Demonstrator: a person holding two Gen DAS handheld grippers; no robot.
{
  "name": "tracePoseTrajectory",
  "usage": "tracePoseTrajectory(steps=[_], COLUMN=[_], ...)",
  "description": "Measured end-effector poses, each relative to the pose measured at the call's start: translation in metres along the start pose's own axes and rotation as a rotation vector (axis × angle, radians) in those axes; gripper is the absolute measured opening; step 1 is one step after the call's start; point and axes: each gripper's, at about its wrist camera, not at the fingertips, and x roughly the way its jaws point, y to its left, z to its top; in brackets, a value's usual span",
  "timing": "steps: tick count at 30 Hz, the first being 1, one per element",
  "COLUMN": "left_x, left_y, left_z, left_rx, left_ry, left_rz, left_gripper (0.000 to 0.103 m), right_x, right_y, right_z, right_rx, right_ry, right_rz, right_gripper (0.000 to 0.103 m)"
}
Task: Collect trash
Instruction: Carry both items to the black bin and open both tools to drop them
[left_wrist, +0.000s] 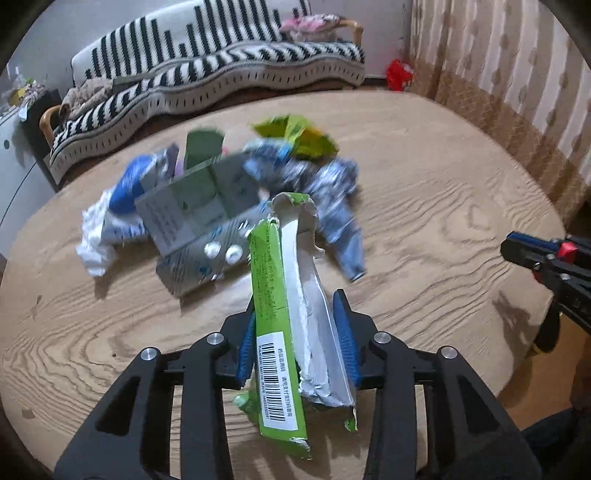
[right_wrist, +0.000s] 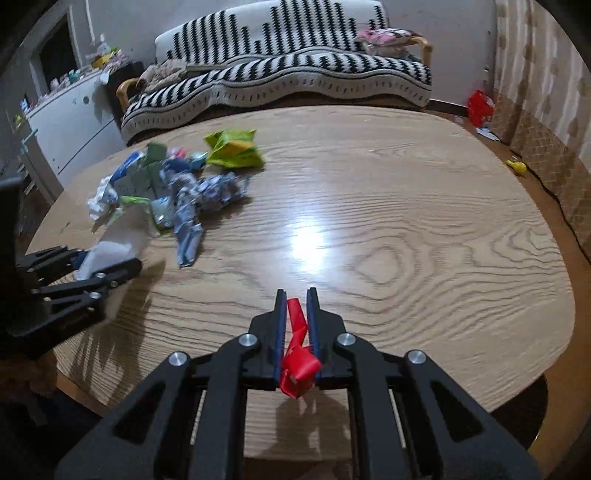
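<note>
Jaws of left gripper clamped on torn green cardboard carton, right gripper jaws clamped on crumpled red wrapper, above wood-grain desk.

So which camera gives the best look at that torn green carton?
The left wrist view: the torn green carton fills the middle, barcode and white inside plain, clamped in the left tongs. The right wrist view shows only a pale blurred piece of it at the left edge.

Wood-grain table carries 1 trash heap near its far-left edge.
</note>
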Motion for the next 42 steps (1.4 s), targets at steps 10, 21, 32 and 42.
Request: tracePoseTrajectory(steps=[10, 21, 32, 42], left_x=[-0.011, -0.003, 0.043, 0.075], left_y=[-0.098, -0.303, -0.431, -0.46], left_z=[0.025, 0.02, -0.017, -0.016], left_rx=[0.107, 0.355, 0.496, 0.533], left_ry=[-0.083, -0.087, 0.016, 0.062], left_rz=[-0.133, -0.441, -0.575, -0.592], left_gripper=[0.037, 0.037, 0.037, 0.037], right_x=[-0.055, -0.106, -0.081, -0.071], right_y=[-0.124, -0.313, -0.39, -0.404], right_z=[-0.033, -0.139, -0.2, -0.202], right_rx=[0.204, 0.558, 0.733, 0.765], right_ry=[-0.073, -0.048, 0.066, 0.089], right_rz=[-0.121, -0.323, -0.293, -0.298], right_gripper=[0.011, 0.011, 0.012, 0.012])
